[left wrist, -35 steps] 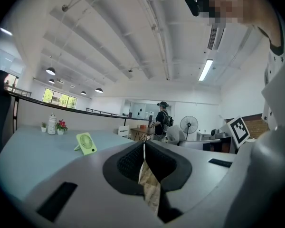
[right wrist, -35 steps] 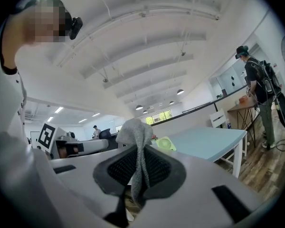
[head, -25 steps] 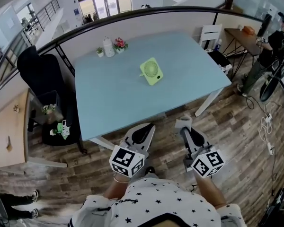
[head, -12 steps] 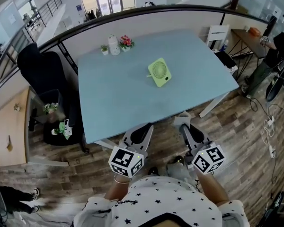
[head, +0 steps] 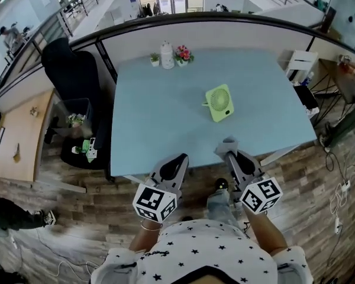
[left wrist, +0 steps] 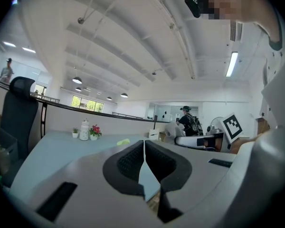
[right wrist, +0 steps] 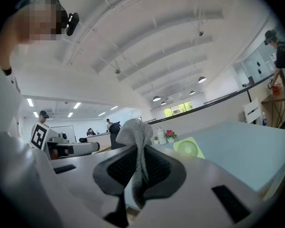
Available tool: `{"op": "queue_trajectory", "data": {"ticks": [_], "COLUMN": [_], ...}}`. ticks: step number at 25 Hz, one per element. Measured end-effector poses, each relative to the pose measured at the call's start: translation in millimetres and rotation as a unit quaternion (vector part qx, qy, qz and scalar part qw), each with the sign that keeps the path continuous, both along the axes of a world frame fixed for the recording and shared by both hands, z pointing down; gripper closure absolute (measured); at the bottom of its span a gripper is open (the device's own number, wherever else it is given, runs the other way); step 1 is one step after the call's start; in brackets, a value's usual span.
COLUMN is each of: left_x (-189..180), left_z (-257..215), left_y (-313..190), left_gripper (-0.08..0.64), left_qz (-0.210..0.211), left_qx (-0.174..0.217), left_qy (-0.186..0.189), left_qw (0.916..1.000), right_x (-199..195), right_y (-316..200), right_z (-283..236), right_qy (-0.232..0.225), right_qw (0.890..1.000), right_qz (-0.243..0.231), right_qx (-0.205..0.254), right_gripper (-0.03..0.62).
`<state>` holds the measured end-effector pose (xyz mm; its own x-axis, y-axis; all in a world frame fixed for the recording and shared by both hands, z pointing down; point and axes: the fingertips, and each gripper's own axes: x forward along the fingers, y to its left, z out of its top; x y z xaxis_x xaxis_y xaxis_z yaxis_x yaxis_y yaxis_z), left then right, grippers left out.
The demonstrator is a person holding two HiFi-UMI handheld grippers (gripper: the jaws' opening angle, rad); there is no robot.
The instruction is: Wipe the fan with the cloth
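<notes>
Right gripper (head: 228, 148) clamping cloth (right wrist: 134, 133) hovers beside left gripper (head: 178, 161)

Light-blue table (head: 160, 117) — green fan (head: 219, 103), white jar (head: 167, 55), flowers (head: 182, 54).

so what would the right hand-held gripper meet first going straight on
Probably bare blue table top, if it runs low enough; the green fan stands slightly right of that line and may be missed.
</notes>
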<state>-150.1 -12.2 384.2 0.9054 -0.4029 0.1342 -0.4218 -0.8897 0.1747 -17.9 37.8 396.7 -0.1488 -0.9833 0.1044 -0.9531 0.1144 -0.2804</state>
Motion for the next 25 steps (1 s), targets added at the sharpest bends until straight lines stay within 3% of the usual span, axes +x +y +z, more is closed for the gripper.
{"op": "queue_trajectory", "data": {"ticks": [15, 25], "left_x": [90, 127], "left_z": [-2, 1], "left_y": [-68, -94], "left_gripper": [0.526, 0.526], "left_qz": [-0.089, -0.156], "left_qx": [-0.003, -0.008], "left_qy": [-0.012, -0.029], "left_qw": [0.996, 0.9874], "right_x": [89, 127], "right_y": [-94, -139], "right_z": [8, 17], "right_qy": [-0.015, -0.023], "right_qw": [0.995, 0.987], "right_qz": [-0.094, -0.158], "right_qx": [-0.016, -0.024], "right_gripper": [0.56, 0.56]}}
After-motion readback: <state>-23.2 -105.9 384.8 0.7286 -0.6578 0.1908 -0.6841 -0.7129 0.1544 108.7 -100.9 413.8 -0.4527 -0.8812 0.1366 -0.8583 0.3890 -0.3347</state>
